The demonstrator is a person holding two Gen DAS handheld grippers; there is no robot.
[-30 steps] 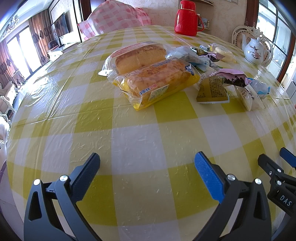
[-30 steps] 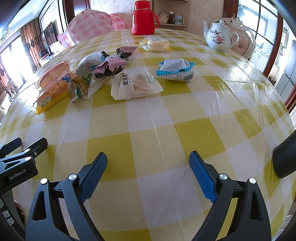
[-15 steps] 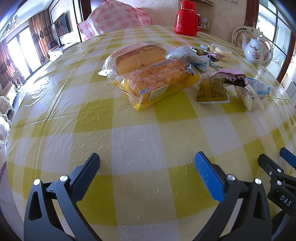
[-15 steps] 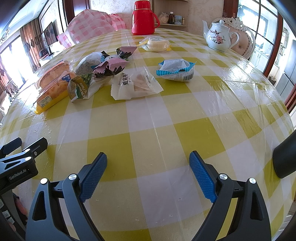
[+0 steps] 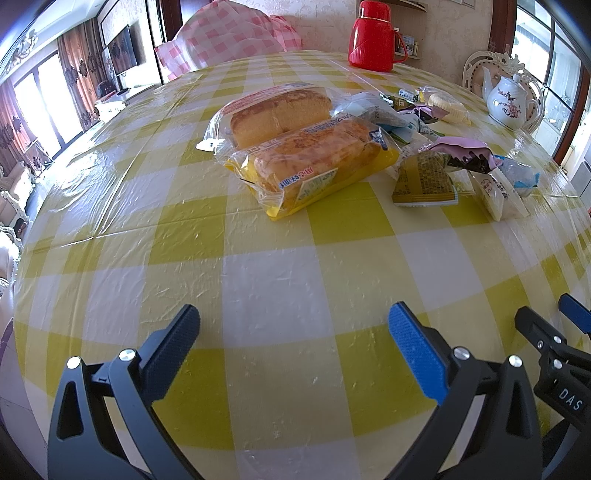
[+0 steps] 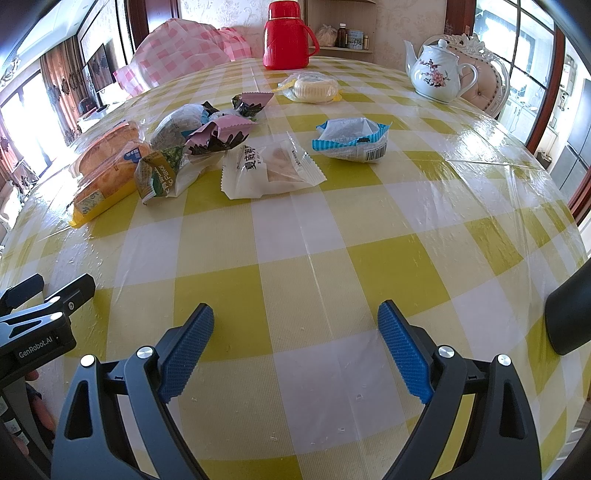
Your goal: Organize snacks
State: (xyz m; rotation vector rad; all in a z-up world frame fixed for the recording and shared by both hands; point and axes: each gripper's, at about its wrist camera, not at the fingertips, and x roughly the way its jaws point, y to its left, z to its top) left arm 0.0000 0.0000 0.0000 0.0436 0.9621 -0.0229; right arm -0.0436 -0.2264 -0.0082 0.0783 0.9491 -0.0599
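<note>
Black-framed left tongs (image 5: 293,332) and right tongs (image 6: 295,332) have ribbed blue pads and silver screws.

I see a counter (image 6: 306,236) under a yellow-checked cloth. Two bagged bread loaves (image 5: 310,162) lie toward its left edge, small wrapped snacks (image 6: 269,170) cluster mid-counter beside them, a red thermos (image 6: 286,35) stands at the far edge, and a floral teapot (image 6: 437,75) sits at the far right edge.
</note>
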